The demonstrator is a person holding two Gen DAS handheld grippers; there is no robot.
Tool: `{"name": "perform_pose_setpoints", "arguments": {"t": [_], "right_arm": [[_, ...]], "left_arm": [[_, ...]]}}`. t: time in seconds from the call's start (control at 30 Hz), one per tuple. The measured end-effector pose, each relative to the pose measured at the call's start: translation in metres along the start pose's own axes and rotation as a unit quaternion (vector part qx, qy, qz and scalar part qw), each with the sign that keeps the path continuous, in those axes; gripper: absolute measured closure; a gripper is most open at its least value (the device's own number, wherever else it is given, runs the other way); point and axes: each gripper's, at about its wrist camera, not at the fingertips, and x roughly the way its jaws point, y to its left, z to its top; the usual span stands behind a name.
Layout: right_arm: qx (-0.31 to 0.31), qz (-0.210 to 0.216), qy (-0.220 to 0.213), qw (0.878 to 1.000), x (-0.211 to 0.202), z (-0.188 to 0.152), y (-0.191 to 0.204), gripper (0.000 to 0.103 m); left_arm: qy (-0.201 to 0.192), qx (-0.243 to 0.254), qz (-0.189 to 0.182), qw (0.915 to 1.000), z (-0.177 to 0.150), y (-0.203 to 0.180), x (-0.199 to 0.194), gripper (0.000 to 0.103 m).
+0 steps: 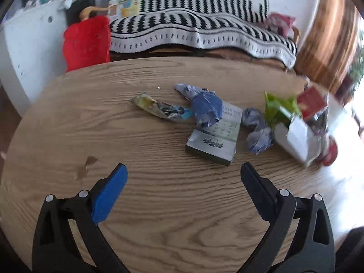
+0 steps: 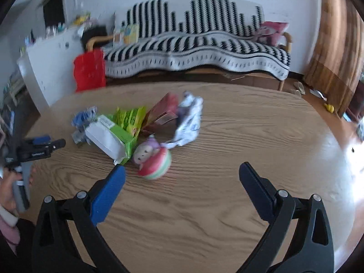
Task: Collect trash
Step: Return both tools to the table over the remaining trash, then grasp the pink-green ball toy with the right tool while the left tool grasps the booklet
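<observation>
Both your tools are spread wide with nothing in them: left tool (image 1: pixel 183 167) faces the small booklet (image 1: pixel 213 134), right tool (image 2: pixel 182 167) hovers by the round toy (image 2: pixel 154 159) on the worktop (image 2: pixel 227 136).

The left tongs (image 1: pixel 183 170) stand with their two fingers spread wide apart and nothing between them, the blue-padded finger (image 1: pixel 111 195) on the left of the left wrist view and the dark finger (image 1: pixel 257 191) on the right, both angled slightly inward at the tips. The right tongs (image 2: pixel 182 170) are splayed just as wide and also hold nothing, hovering above the table (image 2: pixel 204 216). At the left edge of the right wrist view the person's left hand (image 2: pixel 9 188) grips the handle of the left tongs (image 2: pixel 38 150), seen from the side.
</observation>
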Motion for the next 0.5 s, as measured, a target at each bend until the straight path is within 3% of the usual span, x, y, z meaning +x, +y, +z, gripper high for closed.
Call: {"name": "perform_pose_setpoints", "arguments": {"t": [0.2,0.37,0.5], "right_arm": [[0.08,0.038,0.048,0.995,0.058,0.006,-0.01,0.006],[0.145,0.069,0.064,0.985,0.082,0.002,-0.038,0.006],[0.17,0.107,0.075,0.977,0.098,0.004,-0.046,0.006]], "left_arm": [[0.021,0.006,-0.022,0.9995,0.006,-0.006,0.034,0.006],[0.031,0.049,-0.002,0.9983,0.01,-0.017,0.062,0.006],[0.024,0.052,-0.005,0.9983,0.02,-0.023,0.072,0.006]]}}
